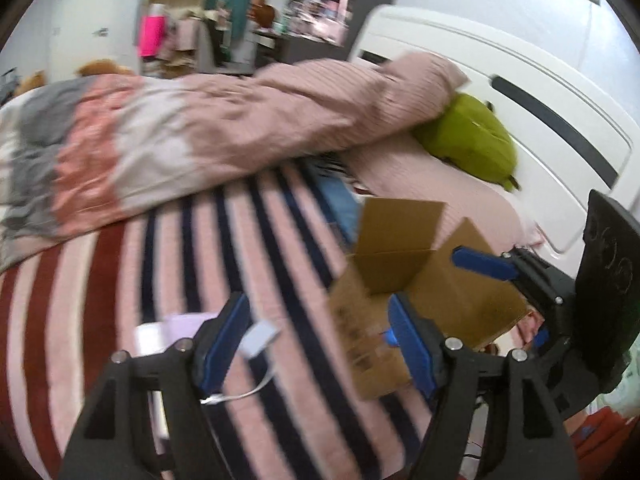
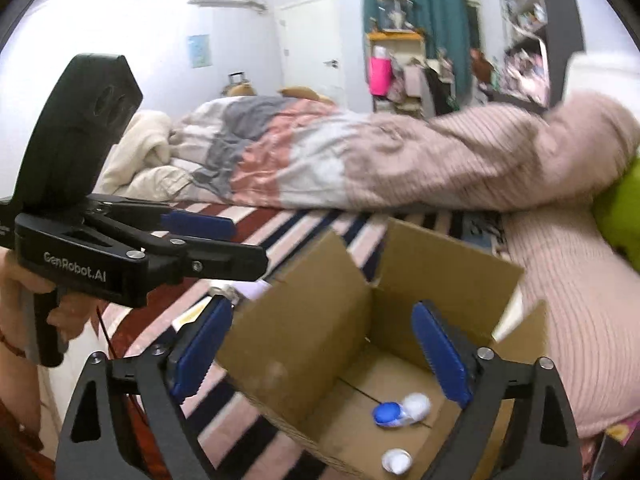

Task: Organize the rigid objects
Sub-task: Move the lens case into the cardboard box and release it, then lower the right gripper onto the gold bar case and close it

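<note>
An open cardboard box (image 2: 304,344) stands on the striped bedspread (image 1: 100,288), flaps up. On its floor lie a blue-capped white item (image 2: 396,412) and a small white round item (image 2: 396,460). My right gripper (image 2: 322,352) is open and straddles the box's left wall, one pad inside and one outside. My left gripper (image 1: 318,344) is open above the bedspread, left of the box (image 1: 400,280). A white adapter (image 1: 260,338) with a thin cable shows beside its left pad, and no pad presses on it. A hand holds the left gripper (image 2: 248,244).
A bunched pink, grey and white quilt (image 1: 180,136) lies across the bed behind the box. A green cushion (image 1: 468,140) rests against the white headboard (image 1: 540,92). Pale flat items (image 1: 176,324) lie by the left finger. Cluttered shelves (image 2: 400,60) stand at the far wall.
</note>
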`<state>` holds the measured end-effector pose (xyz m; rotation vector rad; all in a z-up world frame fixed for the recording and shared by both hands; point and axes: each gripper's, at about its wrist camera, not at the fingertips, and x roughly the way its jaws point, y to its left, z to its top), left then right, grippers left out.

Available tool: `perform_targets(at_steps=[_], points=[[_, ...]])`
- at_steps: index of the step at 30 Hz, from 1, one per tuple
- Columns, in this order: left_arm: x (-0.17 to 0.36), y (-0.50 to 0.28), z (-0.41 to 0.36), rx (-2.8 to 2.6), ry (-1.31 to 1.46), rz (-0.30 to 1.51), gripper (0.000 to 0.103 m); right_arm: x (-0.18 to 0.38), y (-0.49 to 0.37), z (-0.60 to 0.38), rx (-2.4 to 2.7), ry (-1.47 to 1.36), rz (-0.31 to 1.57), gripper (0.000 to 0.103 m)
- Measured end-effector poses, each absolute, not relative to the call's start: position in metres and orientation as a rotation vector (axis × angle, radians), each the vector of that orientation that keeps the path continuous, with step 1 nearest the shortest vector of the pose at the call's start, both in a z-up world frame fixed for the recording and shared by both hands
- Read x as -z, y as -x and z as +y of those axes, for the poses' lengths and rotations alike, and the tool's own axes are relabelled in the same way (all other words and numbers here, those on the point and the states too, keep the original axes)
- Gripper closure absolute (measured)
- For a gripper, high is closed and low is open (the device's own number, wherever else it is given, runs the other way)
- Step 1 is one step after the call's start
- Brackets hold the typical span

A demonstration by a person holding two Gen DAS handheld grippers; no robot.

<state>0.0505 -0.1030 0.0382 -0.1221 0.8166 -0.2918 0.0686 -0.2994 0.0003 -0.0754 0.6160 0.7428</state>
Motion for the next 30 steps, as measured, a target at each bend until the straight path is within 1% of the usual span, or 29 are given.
perform_targets(at_steps=[2,4,7,11,16,22,24,26,30], points=[[-0.037,-0.037,-0.081,0.250,0.136,0.801,0.034,-0.004,-0.064,-0.282,-0.766,0.082,0.598,0.006],[-0.034,-0.024,-0.060,0.204,0.151,0.791,0.033,-0.008,-0.058,-0.260,-0.801,0.096,0.582,0.006],[-0.024,-0.007,-0.029,0.131,0.177,0.780,0.027,-0.008,-0.050,-0.229,-0.869,0.112,0.574,0.006],[-0.004,0.011,0.008,0.053,0.221,0.790,0.026,0.002,-0.041,-0.185,-1.015,0.138,0.607,0.006],[0.023,0.028,0.042,0.014,0.274,0.816,0.026,0.042,-0.041,-0.134,-1.139,0.156,0.723,0.006],[0.053,0.042,0.075,-0.052,0.305,0.860,0.026,0.109,-0.052,-0.101,-1.087,0.161,0.897,0.006],[0.061,0.045,0.084,-0.058,0.325,0.869,0.026,0.126,-0.057,-0.096,-1.042,0.137,0.944,0.011],[0.067,0.048,0.090,-0.064,0.337,0.873,0.026,0.140,-0.059,-0.092,-0.987,0.127,0.975,0.030],[0.072,0.053,0.095,-0.068,0.340,0.879,0.026,0.155,-0.065,-0.089,-0.877,0.076,1.028,0.046]])
